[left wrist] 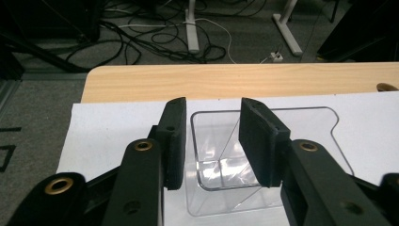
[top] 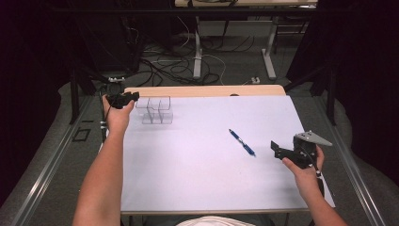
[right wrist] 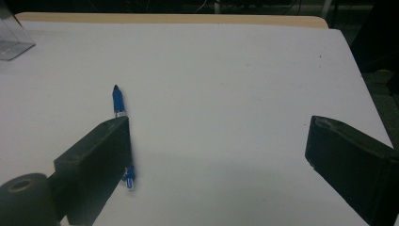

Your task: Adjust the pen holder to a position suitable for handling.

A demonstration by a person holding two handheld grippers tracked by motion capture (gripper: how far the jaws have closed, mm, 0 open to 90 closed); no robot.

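Observation:
A clear plastic box (top: 156, 111) with several compartments stands at the far left of the white table top (top: 202, 179). My left gripper (top: 126, 98) is at its left end. In the left gripper view the box (left wrist: 226, 188) lies under my left gripper (left wrist: 212, 106); the left jaw is outside the box's left wall and the right jaw over its inside, neither pressing on it. A blue pen (top: 242, 142) lies on the table right of centre. My right gripper (top: 277, 148) hovers wide open just right of it. In the right gripper view the pen (right wrist: 118, 100) passes behind the left jaw of my right gripper (right wrist: 219, 123).
A bare wooden strip (top: 207, 90) runs along the table's far edge. Beyond it the floor holds cables (top: 164, 66) and white desk legs (top: 197, 52). A corner of the clear box (right wrist: 11, 37) shows at the upper left of the right gripper view.

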